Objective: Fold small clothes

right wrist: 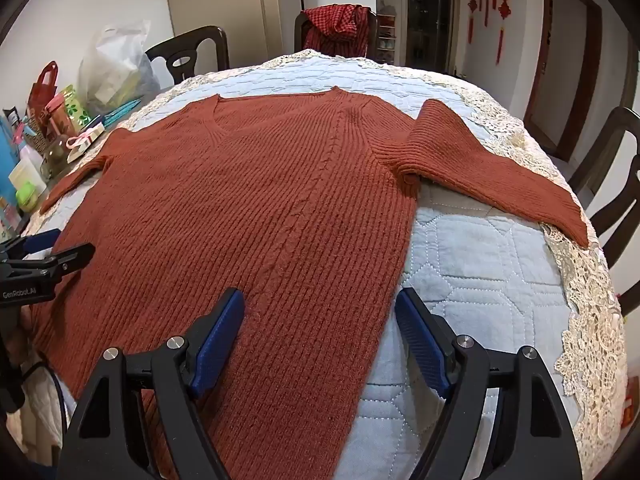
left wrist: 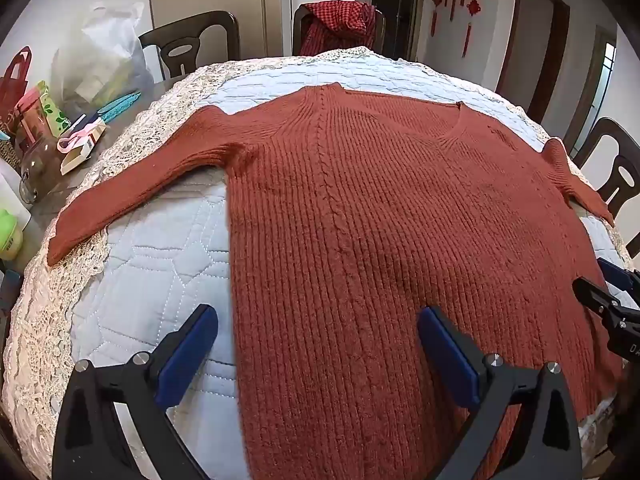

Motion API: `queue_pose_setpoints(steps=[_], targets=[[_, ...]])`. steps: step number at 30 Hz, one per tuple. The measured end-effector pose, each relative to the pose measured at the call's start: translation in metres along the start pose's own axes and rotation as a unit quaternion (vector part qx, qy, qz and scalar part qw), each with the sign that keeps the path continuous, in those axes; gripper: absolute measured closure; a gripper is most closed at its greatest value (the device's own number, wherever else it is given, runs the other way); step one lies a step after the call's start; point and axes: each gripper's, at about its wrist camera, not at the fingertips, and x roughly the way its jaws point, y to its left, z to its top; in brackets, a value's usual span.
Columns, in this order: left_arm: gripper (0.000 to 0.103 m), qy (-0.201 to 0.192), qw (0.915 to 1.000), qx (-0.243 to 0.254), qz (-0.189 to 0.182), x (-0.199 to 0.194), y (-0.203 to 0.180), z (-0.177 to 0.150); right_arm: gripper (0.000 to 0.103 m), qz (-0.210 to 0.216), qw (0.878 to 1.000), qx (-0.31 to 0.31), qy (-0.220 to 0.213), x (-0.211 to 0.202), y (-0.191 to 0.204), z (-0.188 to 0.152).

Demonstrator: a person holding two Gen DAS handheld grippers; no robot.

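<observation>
Both spread wide, nothing pinched: left gripper (left wrist: 318,354) straddles one side edge of the rust-red ribbed knit sweater (left wrist: 380,220), right gripper (right wrist: 320,338) the other. Sweater lies flat, sleeves out, on the pale-blue quilted lace-edged tablecloth (right wrist: 480,280).

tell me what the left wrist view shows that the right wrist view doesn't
Only the left wrist view shows the left gripper from behind, open, straddling the sweater's left side edge, with the left sleeve large in frame. Only the right wrist view shows the right gripper from behind, open, over the right side edge, the right sleeve spread full length, and a glimpse of a hand under the left gripper. Both share the sweater lying flat on the quilted cover, the chair draped with a red checked cloth, and the clutter at the left.
</observation>
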Motion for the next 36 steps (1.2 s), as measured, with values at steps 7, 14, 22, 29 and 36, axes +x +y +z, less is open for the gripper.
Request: queue_pose_setpoints(steps=[7,14,22,29,36], targets=[[0.001,-0.003,1.0000,0.000,0.001,-0.0024,-0.0028,-0.0022,0.025,0.001,1.000,0.001,-0.002,-0.0002,-0.0001,0.0001],[0.001,-0.003,1.0000,0.001,0.002,-0.0023,-0.0015,-0.0004,0.025,0.001,1.000,0.001,-0.003,-0.0005,0.0000,0.0001],[0.000,-0.001,1.0000,-0.002,0.003,0.0003,0.0011,0.0005,0.025,0.002,1.000,0.001,-0.003,-0.0007,0.0004,0.0000],[0.000,-0.002,1.0000,-0.002,0.004,0.0005,0.0013,0.0005,0.025,0.002,1.000,0.002,-0.003,-0.0006,0.0009,0.0000],[0.000,-0.002,1.0000,-0.001,0.003,0.0003,0.0013,0.0001,0.025,0.002,1.000,0.002,-0.003,-0.0006,0.0010,0.0000]])
